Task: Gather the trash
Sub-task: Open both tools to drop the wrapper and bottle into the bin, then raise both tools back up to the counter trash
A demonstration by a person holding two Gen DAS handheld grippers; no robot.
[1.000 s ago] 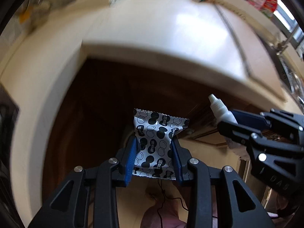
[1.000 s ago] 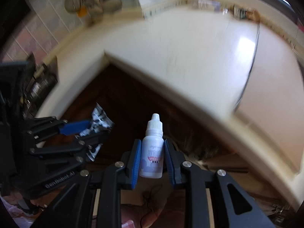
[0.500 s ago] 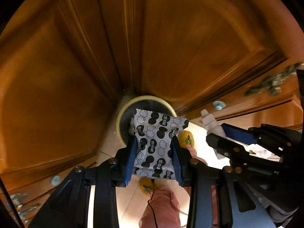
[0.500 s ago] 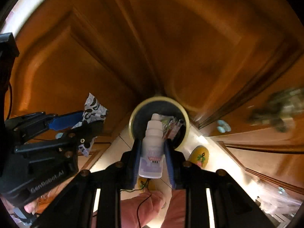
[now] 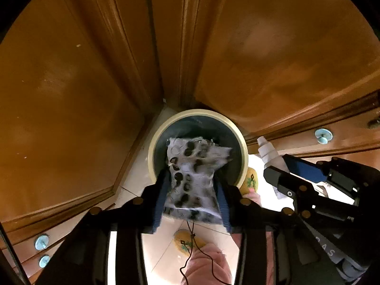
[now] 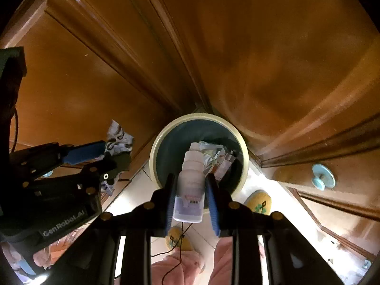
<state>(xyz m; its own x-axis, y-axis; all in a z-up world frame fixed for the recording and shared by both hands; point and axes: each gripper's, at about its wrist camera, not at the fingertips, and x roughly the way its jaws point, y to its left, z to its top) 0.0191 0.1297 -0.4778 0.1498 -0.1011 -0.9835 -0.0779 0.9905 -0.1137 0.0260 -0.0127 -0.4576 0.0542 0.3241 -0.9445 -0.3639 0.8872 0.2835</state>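
Observation:
A round bin with a cream rim (image 5: 152, 147) and dark liner stands on the floor in the corner of the cabinets. My left gripper (image 5: 191, 175) points straight down over it, jaws opening; the black-and-white dotted wrapper (image 5: 197, 156) sits loose and blurred between the blue pads, slipping toward the bin. In the right wrist view my right gripper (image 6: 190, 178) is shut on a white dropper bottle (image 6: 191, 185), tip toward the bin (image 6: 153, 156). The left gripper (image 6: 111, 152) and wrapper (image 6: 118, 135) show at its left.
Brown wooden cabinet doors (image 5: 71, 95) close in on both sides of the bin, with pale blue knobs (image 6: 323, 175). Other trash (image 6: 218, 156) lies inside the bin. A person's pink trouser legs (image 5: 206, 266) and yellow slippers (image 6: 258, 201) are on the tiled floor below.
Both grippers dropped from countertop height to just above the bin. The left jaws have widened and the wrapper has gone loose and blurred. The bottle stays gripped.

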